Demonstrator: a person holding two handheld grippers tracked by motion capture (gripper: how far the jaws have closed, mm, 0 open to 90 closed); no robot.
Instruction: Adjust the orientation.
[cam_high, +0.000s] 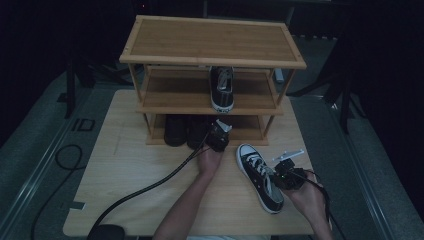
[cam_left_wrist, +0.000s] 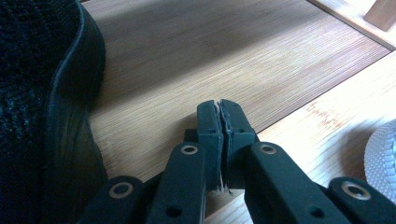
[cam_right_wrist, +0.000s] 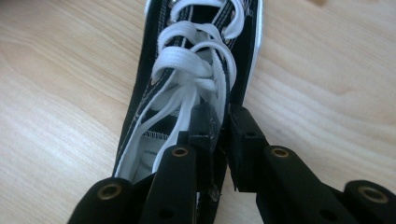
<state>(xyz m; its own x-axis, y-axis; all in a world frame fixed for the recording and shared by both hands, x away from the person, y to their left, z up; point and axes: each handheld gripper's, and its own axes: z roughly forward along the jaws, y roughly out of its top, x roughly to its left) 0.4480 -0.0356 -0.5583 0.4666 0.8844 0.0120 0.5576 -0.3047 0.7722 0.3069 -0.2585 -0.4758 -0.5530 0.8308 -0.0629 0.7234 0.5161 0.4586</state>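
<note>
The right hand-held gripper (cam_right_wrist: 219, 140) pinches the sneaker's (cam_high: 260, 176) side wall on the worktop (cam_high: 150, 165); the left hand-held gripper (cam_left_wrist: 220, 122) is closed, empty, at the rack's (cam_high: 210, 40) bottom shelf. Dark shoes (cam_high: 176, 131) sit just beside it; another sneaker (cam_high: 222, 88) sits above.

Seemingly "ID", pale letters on the dark floor mat (cam_high: 82, 125).

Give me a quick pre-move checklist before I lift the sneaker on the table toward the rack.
1. Right gripper clamped on the sneaker: ok, its jaws pinch the side wall by the laces.
2. Left gripper free: ok, jaws shut with nothing between them, at the bottom shelf.
3. Room on the middle shelf: ok, bare wood left of the matching sneaker.
4. Bottom shelf room: cannot tell, dark shoes fill its left part.
5. Laces clear of the jaws: cannot tell, one strand runs close to the left jaw.
6. Grip firm enough to lift: cannot tell.
</note>
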